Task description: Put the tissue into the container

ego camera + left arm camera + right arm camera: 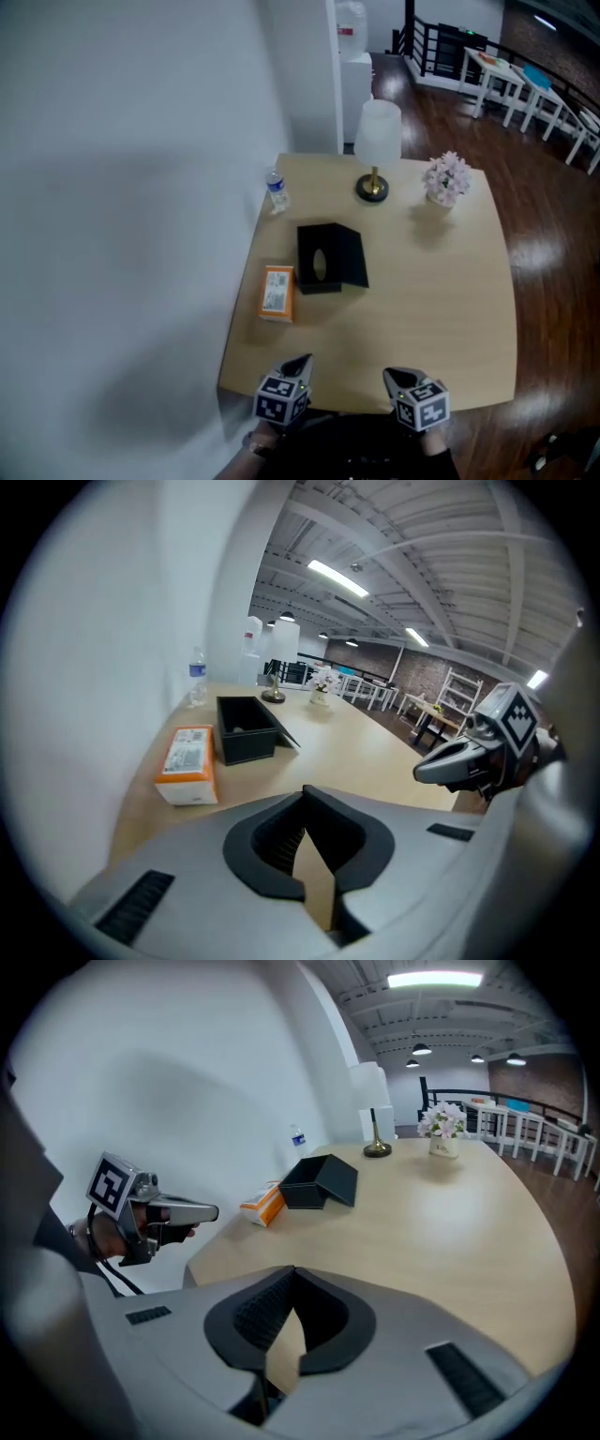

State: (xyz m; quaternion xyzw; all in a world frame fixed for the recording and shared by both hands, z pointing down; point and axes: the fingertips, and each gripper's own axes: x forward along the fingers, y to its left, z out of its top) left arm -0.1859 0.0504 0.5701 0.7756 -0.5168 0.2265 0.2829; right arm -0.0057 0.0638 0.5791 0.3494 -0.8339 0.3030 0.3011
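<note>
An orange and white tissue box lies near the left edge of the wooden table. Just right of it stands a black container, open at the top, its lid leaning off the right side. The left gripper view shows the tissue box in front of the container. My left gripper and right gripper hover side by side over the table's near edge, both shut with nothing in them. In the right gripper view the box and container lie ahead to the left.
A water bottle stands at the far left corner by the white wall. A lamp with a white shade and a pot of pink flowers stand at the back. Dark wooden floor lies to the right of the table.
</note>
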